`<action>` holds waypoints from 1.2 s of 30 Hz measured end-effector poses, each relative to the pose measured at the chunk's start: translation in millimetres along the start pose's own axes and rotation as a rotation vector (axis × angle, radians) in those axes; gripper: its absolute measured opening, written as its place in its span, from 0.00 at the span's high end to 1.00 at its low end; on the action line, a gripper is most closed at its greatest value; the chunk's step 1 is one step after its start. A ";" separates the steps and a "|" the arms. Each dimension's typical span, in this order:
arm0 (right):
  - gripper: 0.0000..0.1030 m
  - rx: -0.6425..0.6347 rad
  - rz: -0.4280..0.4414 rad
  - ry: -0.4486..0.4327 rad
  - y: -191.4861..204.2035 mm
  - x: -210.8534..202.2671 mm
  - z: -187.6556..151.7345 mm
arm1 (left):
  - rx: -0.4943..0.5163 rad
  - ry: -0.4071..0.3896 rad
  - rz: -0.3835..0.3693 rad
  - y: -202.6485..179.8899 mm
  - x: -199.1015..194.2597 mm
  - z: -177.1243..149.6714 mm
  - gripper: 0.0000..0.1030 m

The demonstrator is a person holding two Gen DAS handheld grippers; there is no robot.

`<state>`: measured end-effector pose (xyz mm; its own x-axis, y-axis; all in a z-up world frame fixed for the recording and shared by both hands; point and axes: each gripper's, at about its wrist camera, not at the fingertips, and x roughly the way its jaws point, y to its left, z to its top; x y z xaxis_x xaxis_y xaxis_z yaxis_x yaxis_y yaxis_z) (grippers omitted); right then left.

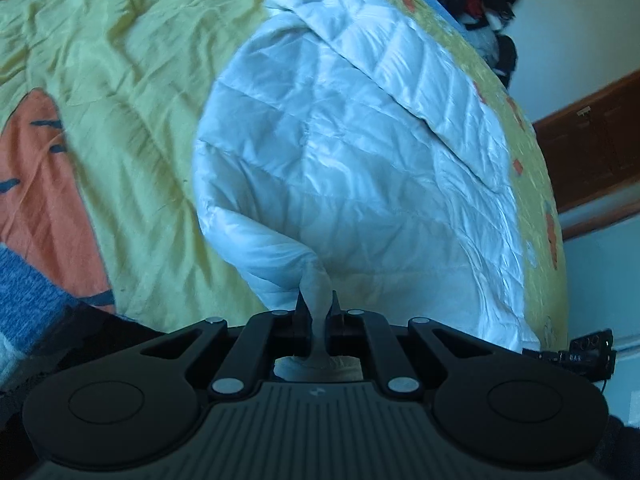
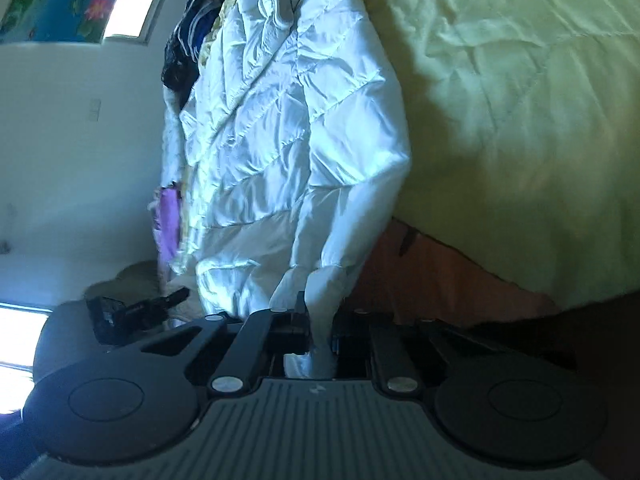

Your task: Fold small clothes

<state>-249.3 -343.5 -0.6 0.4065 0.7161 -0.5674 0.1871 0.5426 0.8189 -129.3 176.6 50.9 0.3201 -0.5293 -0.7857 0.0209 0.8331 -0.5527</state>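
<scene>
White quilted jacket [image 1: 352, 152] lies spread on the yellow-green bedspread [image 1: 120, 80], filling each view from centre toward twelve o'clock. Left gripper [image 1: 318, 304] and right gripper [image 2: 320, 308] each pinch a bunched edge at six o'clock. Judging by this, a fold is mid-way; next, both edges should travel together across the body.

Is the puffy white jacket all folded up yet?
Not yet. The white jacket lies spread on the yellow bedcover, one side flopped over, both grippers pinching its edge.
</scene>
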 end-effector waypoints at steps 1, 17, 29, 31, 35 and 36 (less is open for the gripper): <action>0.87 -0.006 0.009 -0.006 1.5 0.4 1.9 | -0.003 -0.018 -0.011 0.6 -3.2 0.7 0.94; 0.87 -0.151 0.261 -0.276 63.6 -18.7 121.1 | 0.004 -0.244 -0.120 -34.9 -21.0 103.5 0.94; 0.87 -0.114 0.282 -0.385 77.3 26.0 303.8 | -0.064 -0.394 -0.099 -67.0 25.3 269.1 0.94; 0.87 -0.085 0.266 -0.384 71.4 42.2 334.8 | -0.071 -0.387 -0.068 -68.8 44.5 292.9 0.94; 0.87 -0.052 0.220 -0.371 59.0 72.4 380.5 | -0.096 -0.364 -0.011 -66.0 81.3 324.6 0.94; 0.87 -0.042 0.205 -0.365 55.9 79.5 388.2 | -0.102 -0.355 0.002 -64.1 90.0 330.0 0.94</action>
<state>140.6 -426.7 33.7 0.7231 0.6127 -0.3188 0.0359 0.4276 0.9032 210.7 128.6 107.3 0.6288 -0.4242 -0.6516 -0.0690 0.8043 -0.5902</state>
